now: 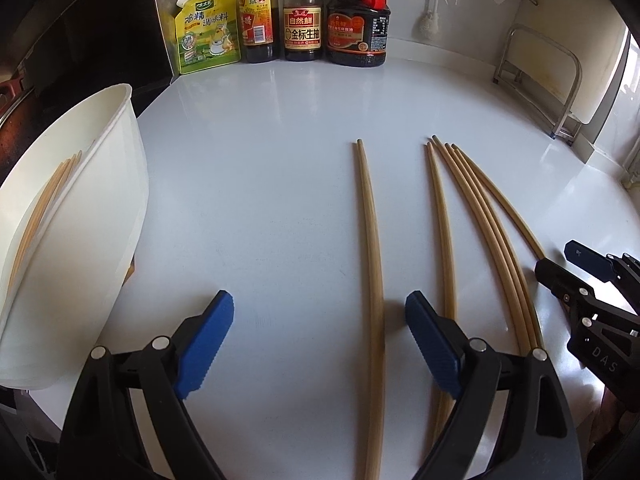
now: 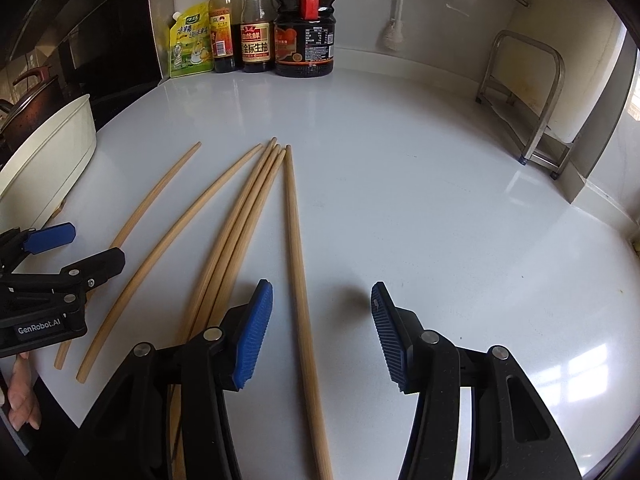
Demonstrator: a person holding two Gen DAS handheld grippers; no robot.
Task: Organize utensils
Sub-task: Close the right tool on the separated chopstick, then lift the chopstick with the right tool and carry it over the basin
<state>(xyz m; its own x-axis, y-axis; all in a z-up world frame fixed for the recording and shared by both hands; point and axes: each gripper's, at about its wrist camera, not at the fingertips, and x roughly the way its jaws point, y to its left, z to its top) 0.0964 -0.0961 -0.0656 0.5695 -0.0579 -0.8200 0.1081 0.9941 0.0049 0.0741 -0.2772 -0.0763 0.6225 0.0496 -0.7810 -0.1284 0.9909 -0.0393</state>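
Chopsticks point(image 1: 372, 280) loose on counter point(image 1: 280, 160) | left tool point(image 1: 316, 336) agape, empty; right tool point(image 2: 320, 332) agape, empty

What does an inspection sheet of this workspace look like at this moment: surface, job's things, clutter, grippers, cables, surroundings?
Surface: glossy white counter, no spills seen.
Job's things: six loose chopsticks lying on the counter; more chopsticks already in the white tub at the left edge.
Clutter: nothing seen among the chopsticks.
Grippers: left gripper open, one chopstick between its fingers, untouched; right gripper open around the rightmost chopstick, not pressing it.
Cables: nothing seen.
Surroundings: sauce bottles and a yellow pouch at the back wall, metal rack at right, dark pot at left.
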